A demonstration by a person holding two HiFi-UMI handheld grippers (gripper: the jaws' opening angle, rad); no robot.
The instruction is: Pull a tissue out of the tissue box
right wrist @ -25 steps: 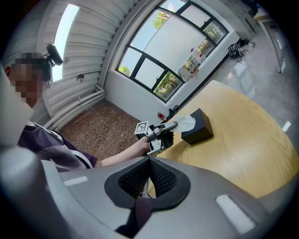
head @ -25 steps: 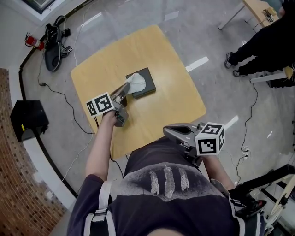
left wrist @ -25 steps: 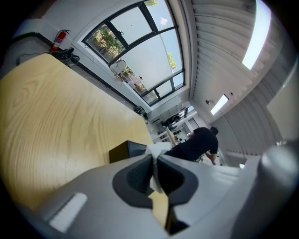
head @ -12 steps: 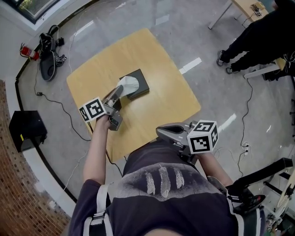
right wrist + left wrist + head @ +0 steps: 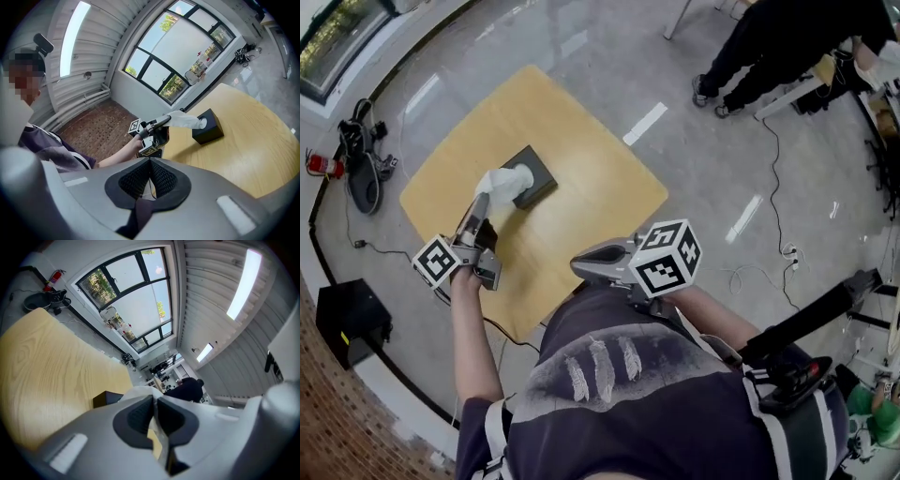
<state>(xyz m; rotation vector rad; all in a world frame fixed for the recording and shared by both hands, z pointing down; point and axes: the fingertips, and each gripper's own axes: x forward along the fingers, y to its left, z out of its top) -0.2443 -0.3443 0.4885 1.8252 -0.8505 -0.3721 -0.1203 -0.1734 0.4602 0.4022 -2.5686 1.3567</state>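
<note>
The left hand-held gripper (image 5: 484, 190) has its jaws pressed together on one end of a soft white tissue (image 5: 508, 179); in the left gripper view a thin fold of it sits between the dark pads (image 5: 140, 416). The tissue stretches from the jaws to the opening in the top of a black square tissue box (image 5: 540, 176), its far end still inside. The box stands flat near the middle of a light wooden table (image 5: 591, 178) with rounded corners, which carries nothing else.

The right hand-held gripper (image 5: 578, 268) is well apart from the box, over the near edge of the table and close to the person's body. Its jaws are closed against each other with nothing gripped.

The table stands on a glossy grey floor (image 5: 581, 47) that mirrors the ceiling lights. Cables (image 5: 375, 248) trail across it, a red fire extinguisher (image 5: 319, 166) lies at the left, and a black case (image 5: 342, 323) sits by a curved brick strip. Another person in dark clothes (image 5: 769, 42) stands at the far right. The gripper views show tall dark-framed windows (image 5: 187, 51).

The bare left forearm reaches straight out, the gripper roughly level and aimed at the box. The right arm is bent, its gripper pointing leftward across the torso.
</note>
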